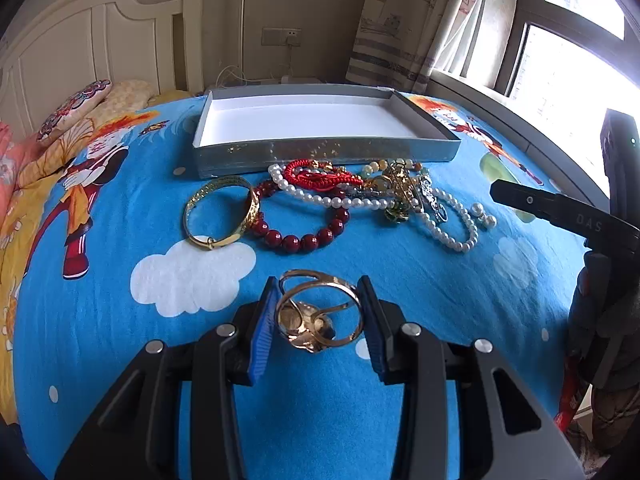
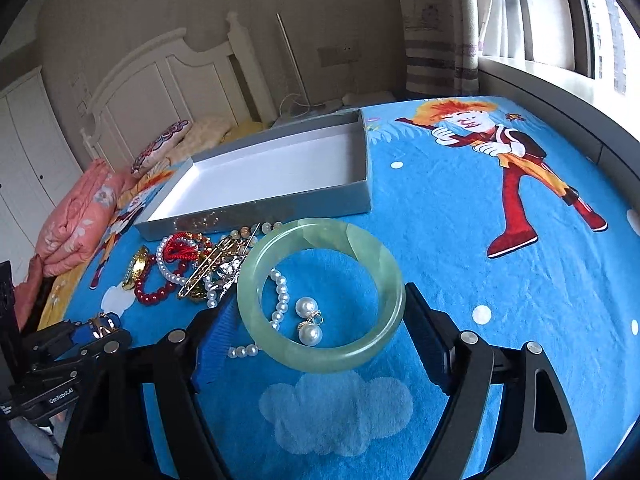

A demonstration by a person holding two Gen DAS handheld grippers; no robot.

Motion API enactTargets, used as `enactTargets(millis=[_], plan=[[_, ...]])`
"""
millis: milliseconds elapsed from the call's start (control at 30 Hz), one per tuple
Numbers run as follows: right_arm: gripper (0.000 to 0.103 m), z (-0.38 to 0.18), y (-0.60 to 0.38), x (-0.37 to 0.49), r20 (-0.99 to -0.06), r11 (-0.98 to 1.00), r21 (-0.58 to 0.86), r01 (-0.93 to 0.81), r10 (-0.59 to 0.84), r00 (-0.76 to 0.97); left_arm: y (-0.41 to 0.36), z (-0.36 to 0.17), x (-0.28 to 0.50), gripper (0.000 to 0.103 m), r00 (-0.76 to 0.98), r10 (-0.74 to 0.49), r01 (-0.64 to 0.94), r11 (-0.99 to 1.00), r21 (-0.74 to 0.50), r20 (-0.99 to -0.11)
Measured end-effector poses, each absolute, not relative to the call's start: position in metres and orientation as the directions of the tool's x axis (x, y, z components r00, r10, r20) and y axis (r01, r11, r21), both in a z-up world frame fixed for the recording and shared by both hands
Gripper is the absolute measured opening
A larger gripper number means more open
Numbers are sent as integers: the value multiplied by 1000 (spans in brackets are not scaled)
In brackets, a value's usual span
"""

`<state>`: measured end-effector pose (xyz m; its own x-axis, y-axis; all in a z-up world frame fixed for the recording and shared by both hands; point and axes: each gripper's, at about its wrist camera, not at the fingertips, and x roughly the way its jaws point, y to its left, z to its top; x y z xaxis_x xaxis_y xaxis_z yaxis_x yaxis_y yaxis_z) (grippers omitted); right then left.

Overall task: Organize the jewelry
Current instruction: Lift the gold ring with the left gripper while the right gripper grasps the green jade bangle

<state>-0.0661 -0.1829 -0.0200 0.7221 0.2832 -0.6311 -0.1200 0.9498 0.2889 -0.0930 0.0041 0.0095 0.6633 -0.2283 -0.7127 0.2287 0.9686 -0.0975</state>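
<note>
A bed in a blue cartoon sheet carries an open grey box, a jewelry pile just before it, and pillows

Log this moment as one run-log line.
left gripper: shut on gold ring | right gripper: shut on jade bangle | gray box: empty | remaining jewelry pile: on bedspread before box

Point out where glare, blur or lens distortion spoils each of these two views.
Left wrist view: the window is blown out white at right, the bedspread bulges from fisheye, and the gold rings in the left gripper look sharp. Right wrist view: the window glares less, the box looks skewed, and the jade bangle stays crisp.
</note>
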Motion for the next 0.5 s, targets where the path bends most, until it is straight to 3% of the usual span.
enactTargets(millis=[500], plan=[[77, -14, -191, -73, -569, 919, 364, -153, 350, 745, 17, 35, -115, 39, 763, -292, 245, 956, -160, -577]])
